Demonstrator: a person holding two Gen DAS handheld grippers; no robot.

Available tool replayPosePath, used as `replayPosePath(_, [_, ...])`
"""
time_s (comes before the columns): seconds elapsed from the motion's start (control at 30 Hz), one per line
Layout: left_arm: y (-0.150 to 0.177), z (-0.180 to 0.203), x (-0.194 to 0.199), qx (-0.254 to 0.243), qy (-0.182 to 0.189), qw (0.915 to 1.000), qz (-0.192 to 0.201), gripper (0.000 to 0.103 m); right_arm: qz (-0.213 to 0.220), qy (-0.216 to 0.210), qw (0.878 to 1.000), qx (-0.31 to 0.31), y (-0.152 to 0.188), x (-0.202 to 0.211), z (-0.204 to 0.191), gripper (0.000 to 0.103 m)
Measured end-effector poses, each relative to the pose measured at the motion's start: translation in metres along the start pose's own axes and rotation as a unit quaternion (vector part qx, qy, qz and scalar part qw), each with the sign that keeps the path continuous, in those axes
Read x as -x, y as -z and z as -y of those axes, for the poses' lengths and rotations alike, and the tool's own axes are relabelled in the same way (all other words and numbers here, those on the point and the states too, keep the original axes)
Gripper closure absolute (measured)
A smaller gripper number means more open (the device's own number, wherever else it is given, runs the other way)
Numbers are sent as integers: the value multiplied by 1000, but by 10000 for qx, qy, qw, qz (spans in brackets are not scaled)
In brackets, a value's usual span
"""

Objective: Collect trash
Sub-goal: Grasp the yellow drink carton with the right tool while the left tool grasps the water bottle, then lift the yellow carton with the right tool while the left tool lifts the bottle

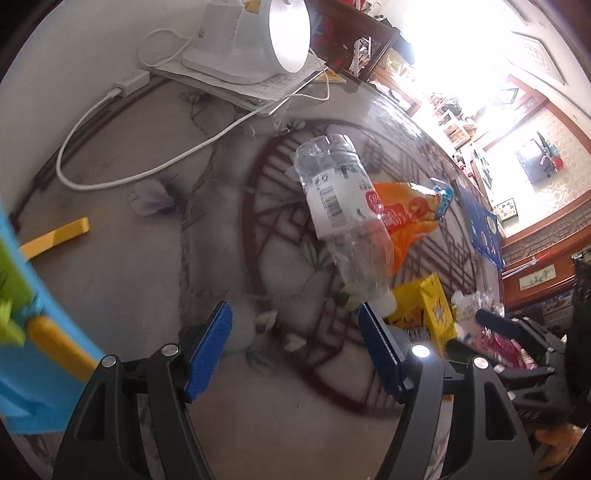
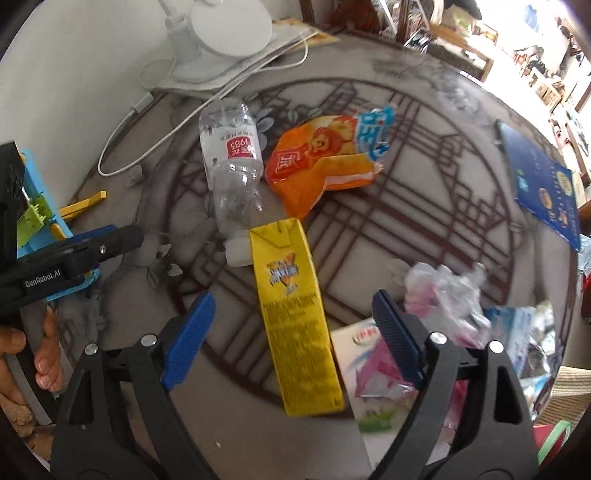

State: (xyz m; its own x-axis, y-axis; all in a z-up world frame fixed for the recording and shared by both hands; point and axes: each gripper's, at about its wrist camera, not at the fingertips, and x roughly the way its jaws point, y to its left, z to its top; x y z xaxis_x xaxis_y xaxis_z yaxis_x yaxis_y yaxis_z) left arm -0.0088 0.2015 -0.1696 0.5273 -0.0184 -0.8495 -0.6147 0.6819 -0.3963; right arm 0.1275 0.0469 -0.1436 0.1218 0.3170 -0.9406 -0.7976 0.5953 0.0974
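The clear plastic bottle (image 2: 232, 173) lies on its side on the patterned bench (image 2: 424, 229), its white cap touching the top of the yellow carton (image 2: 295, 317). An orange snack bag (image 2: 321, 162) lies just beside the bottle, away from the white lamp (image 2: 225, 33). The right gripper (image 2: 291, 321) hangs over the carton, fingers (image 2: 188, 332) spread wide and holding nothing. The left gripper (image 1: 295, 332) hovers near the bottle's cap, its fingers (image 1: 210, 347) also apart and empty. Crumpled wrappers (image 2: 447, 295) sit beyond the carton from the bottle.
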Motion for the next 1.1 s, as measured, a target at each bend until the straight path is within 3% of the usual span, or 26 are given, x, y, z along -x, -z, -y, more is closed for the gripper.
replayPosePath(0.23, [-40,25,-29,-137,76,9998,87,34,-395,-139,9986,308,-4,-29,-10,18])
replayPosePath(0.33, [-55,34,-46,-69,105,9999,-15,33,-493,-161,9978,405,-1,-34,-13,41])
replayPosePath(0.37, [-59,36,-52,-32,111,9999,-52,33,-496,-171,9978,408,0,-35,-12,59])
replayPosePath(0.4, [-61,37,-55,-6,95,9999,-59,33,-507,-222,9977,388,1,-35,-11,63])
replayPosePath(0.57, [-71,41,-77,147,-17,9998,-132,31,-441,-417,9980,184,7,-31,-6,63])
replayPosePath(0.83, [-78,62,-84,-172,-136,9997,-119,31,-406,-507,9979,82,19,-25,-4,63])
replayPosePath(0.9, [-80,63,-88,-296,-150,9994,-124,34,-395,-512,9979,66,20,-24,-4,63])
replayPosePath(0.93, [-81,64,-92,-360,-156,9991,-175,46,-384,-514,9979,60,21,-23,-5,63])
replayPosePath(1.1, [-82,63,-85,-450,66,9989,-117,49,-193,-562,9982,-60,26,-7,-6,63])
